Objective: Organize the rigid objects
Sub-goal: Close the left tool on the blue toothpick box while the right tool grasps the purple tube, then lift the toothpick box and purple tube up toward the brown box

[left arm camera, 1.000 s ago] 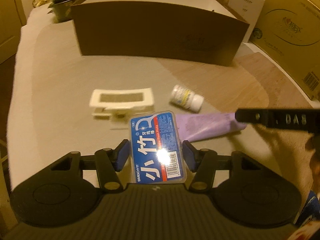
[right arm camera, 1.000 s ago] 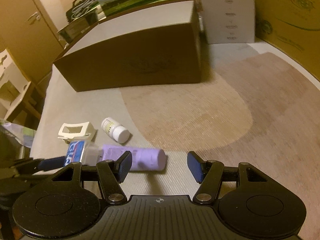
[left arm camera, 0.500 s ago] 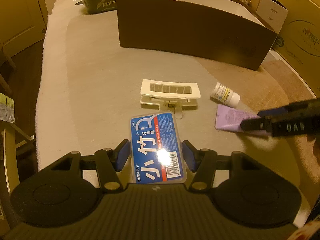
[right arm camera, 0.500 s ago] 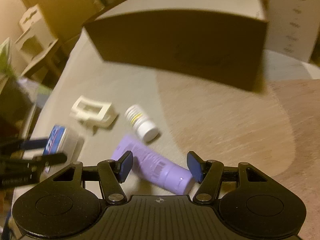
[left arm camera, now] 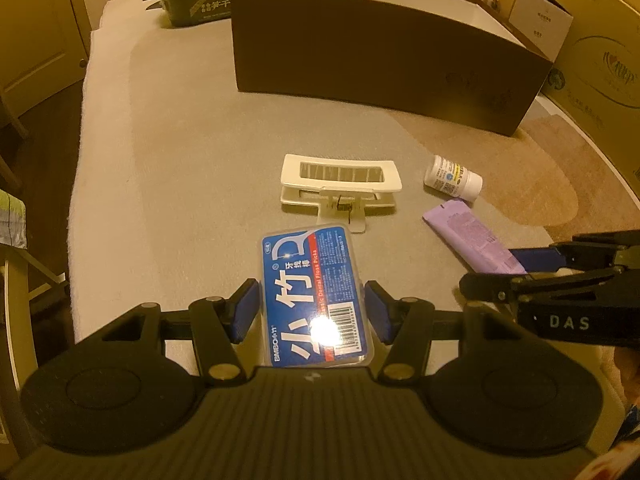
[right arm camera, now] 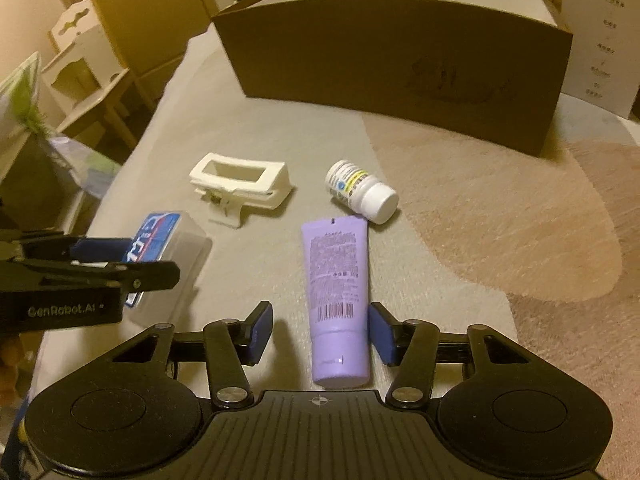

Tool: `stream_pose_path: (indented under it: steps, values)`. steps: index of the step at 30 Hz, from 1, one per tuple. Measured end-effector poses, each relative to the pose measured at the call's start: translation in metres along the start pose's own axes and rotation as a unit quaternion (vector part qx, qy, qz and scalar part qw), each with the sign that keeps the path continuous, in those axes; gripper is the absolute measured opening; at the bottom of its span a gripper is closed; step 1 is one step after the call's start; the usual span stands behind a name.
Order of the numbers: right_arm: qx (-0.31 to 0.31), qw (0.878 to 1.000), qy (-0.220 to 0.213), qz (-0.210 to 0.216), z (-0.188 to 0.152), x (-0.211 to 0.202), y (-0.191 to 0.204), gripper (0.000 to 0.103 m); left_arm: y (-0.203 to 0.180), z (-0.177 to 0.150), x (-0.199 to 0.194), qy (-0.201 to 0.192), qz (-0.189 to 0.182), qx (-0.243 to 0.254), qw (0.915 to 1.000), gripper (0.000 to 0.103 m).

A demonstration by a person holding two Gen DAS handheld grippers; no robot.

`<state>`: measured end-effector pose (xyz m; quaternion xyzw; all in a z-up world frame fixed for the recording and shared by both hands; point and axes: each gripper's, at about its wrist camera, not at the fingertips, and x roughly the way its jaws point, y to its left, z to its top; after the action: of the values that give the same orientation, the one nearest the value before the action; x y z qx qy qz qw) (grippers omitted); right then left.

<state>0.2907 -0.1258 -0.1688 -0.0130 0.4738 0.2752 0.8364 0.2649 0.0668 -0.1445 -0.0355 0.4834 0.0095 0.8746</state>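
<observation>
the floss pick box, a clear case with a blue label, sits clamped between the pads of the left gripper, just above or on the grey mat; which, the views do not settle. the purple tube lies flat on the mat inside the right gripper, whose jaws are closing on it: the right pad looks to touch the tube's side, while a gap shows at the left pad, so it is not yet gripped. just beyond lie the cream clip and the white pill bottle on its side, both untouched and near each other. the big cardboard box stands well behind them, probably the destination. judged from this, the sorting is early: one item in hand, one about to be taken, two left, and nothing can be seen inside the box.
</observation>
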Motion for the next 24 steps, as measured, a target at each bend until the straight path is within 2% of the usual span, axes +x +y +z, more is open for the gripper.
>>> stream_pose_path:
  steps: [9, 11, 13, 24]
  values:
    - [0.0, 0.999, -0.003, -0.036, 0.004, 0.008, 0.008, 0.047, -0.001, 0.004, 0.012, 0.016, 0.007, 0.006, 0.9998, 0.055]
    - [-0.008, 0.999, -0.003, -0.046, 0.002, 0.008, 0.01, 0.044, -0.002, 0.003, 0.014, 0.018, 0.009, 0.011, 0.9997, 0.055]
    - [-0.019, 0.998, -0.005, -0.059, 0.001, 0.009, 0.013, 0.036, -0.004, 0.003, 0.014, 0.016, 0.012, 0.018, 0.9996, 0.055]
    - [-0.03, 0.998, 0.002, -0.053, -0.006, 0.003, 0.017, 0.034, -0.008, 0.0, 0.013, 0.016, 0.015, 0.032, 0.9992, 0.054]
